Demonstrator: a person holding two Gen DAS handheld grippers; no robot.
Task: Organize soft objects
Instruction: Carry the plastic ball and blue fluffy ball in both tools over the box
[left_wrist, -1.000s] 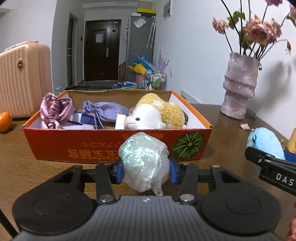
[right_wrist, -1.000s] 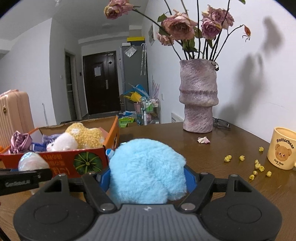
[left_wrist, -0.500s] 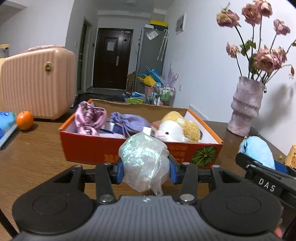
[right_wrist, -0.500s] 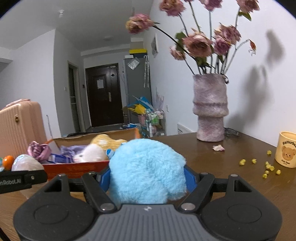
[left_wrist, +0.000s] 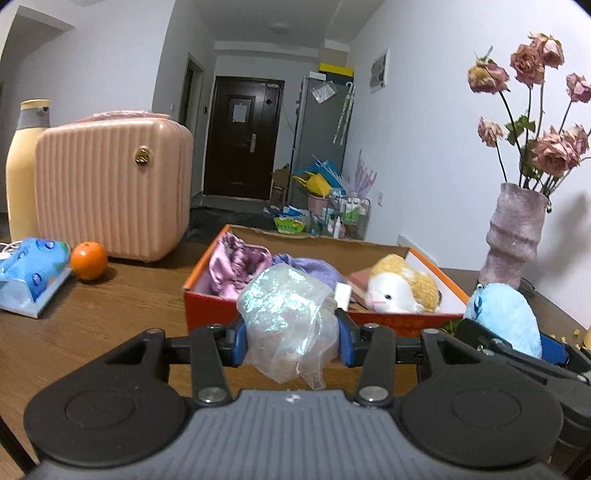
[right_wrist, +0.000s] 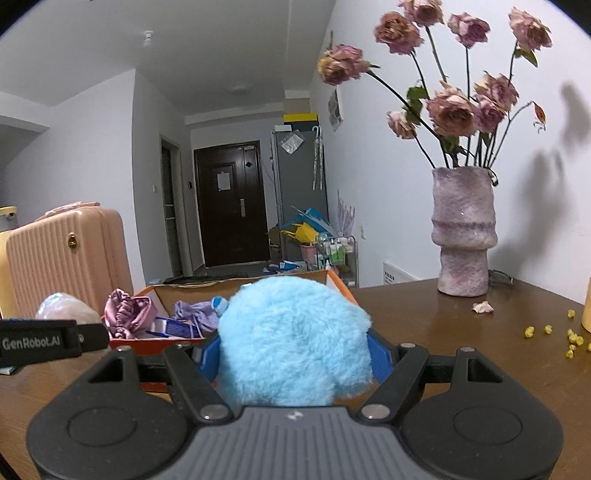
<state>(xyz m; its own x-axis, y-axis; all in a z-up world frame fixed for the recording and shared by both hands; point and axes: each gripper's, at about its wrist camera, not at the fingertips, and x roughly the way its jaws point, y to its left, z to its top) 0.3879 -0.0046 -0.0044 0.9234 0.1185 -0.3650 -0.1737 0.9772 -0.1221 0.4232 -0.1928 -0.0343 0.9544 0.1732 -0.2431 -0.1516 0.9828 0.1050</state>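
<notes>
Carry step: left gripper (left_wrist: 290, 341) clamped iridescent pouch (left_wrist: 288, 321); right gripper (right_wrist: 293, 356) clamped blue plush (right_wrist: 295, 339). Next, likely: reach over box (left_wrist: 214, 310), release both inside.

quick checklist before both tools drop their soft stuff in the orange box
1. Left tool gripping the iridescent bag: ok, pads press both sides.
2. Right tool gripping the blue plush: ok, held between blue pads.
3. Orange box open and ahead of both tools: ok.
4. Free room in box: ok, bare floor at its right end beside the sheep plush; the pink scrunchie fills the left end.
5. Tools over the box: not ok, both are short of its near wall.
6. Clearance between the tools: cannot tell.
</notes>
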